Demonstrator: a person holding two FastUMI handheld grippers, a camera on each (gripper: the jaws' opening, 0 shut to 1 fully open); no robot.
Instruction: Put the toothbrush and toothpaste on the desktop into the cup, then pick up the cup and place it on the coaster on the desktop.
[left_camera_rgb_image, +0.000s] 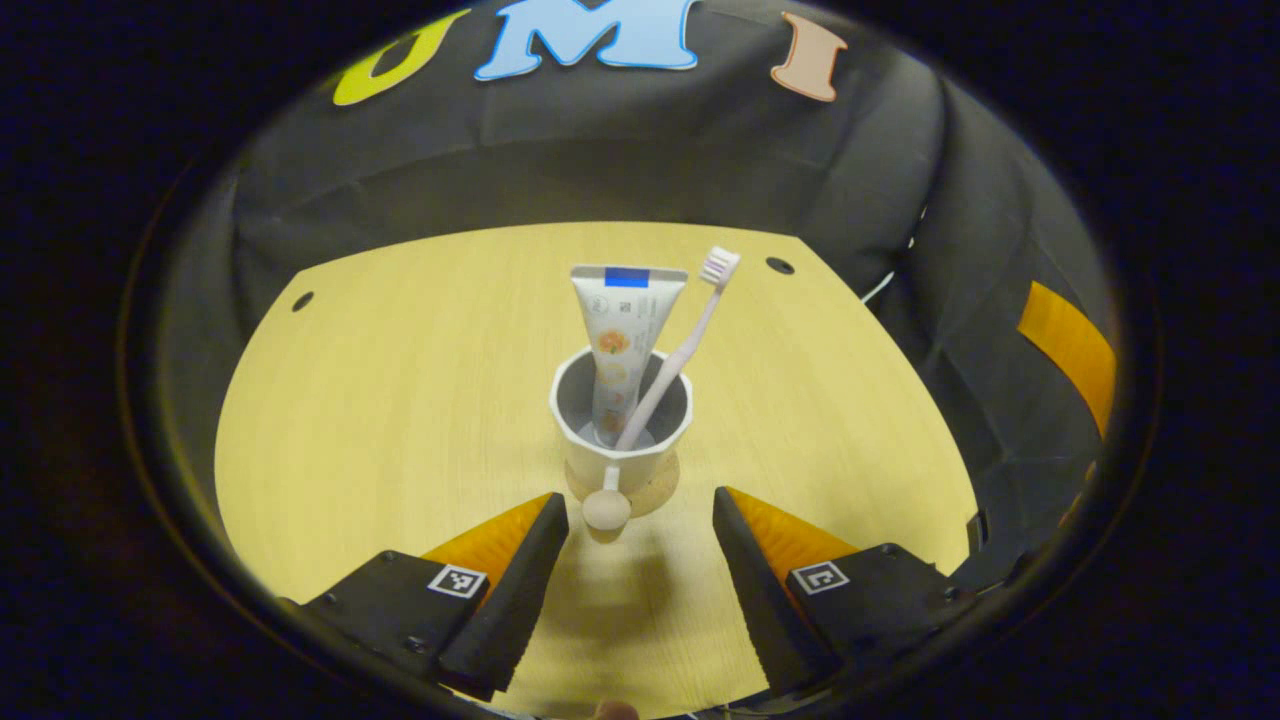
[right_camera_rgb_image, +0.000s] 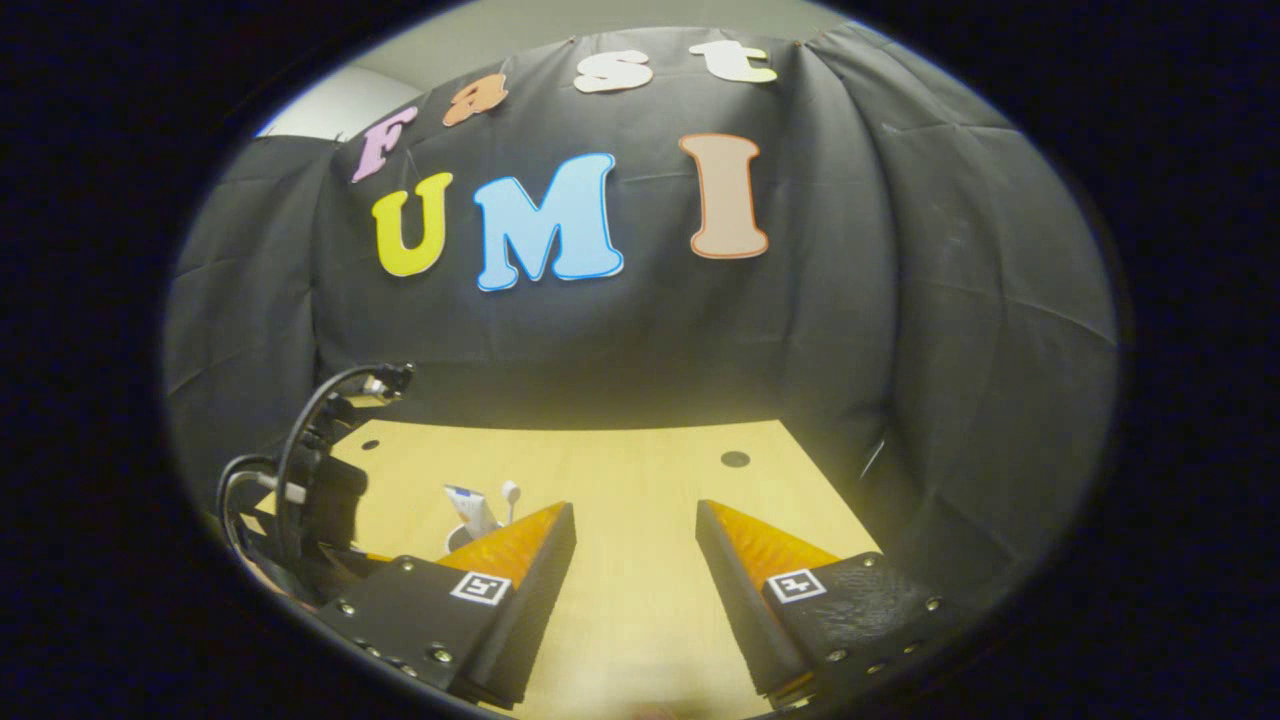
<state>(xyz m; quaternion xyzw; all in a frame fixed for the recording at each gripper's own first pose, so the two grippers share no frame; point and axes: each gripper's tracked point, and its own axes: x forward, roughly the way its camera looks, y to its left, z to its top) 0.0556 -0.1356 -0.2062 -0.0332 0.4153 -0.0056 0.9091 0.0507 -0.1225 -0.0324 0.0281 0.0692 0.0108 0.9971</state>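
Note:
In the left gripper view a white cup (left_camera_rgb_image: 620, 440) stands upright on a round cork coaster (left_camera_rgb_image: 660, 490) in the middle of the wooden desktop (left_camera_rgb_image: 400, 400). A white toothpaste tube (left_camera_rgb_image: 625, 320) and a pale pink toothbrush (left_camera_rgb_image: 680, 350) stand in it, brush head up and leaning right. The cup's handle (left_camera_rgb_image: 607, 508) points toward my left gripper (left_camera_rgb_image: 640, 520), which is open just short of the cup with nothing between its fingers. My right gripper (right_camera_rgb_image: 635, 530) is open over bare desktop; the cup (right_camera_rgb_image: 462, 535) with the tube (right_camera_rgb_image: 470, 505) peeks out beyond its left finger.
The black cloth wall (left_camera_rgb_image: 600, 160) closes off the desk's far and right sides. Small dark holes (left_camera_rgb_image: 779, 265) mark the desktop's far corners. In the right gripper view the other gripper's black body with looping cables (right_camera_rgb_image: 300, 480) sits at the left edge.

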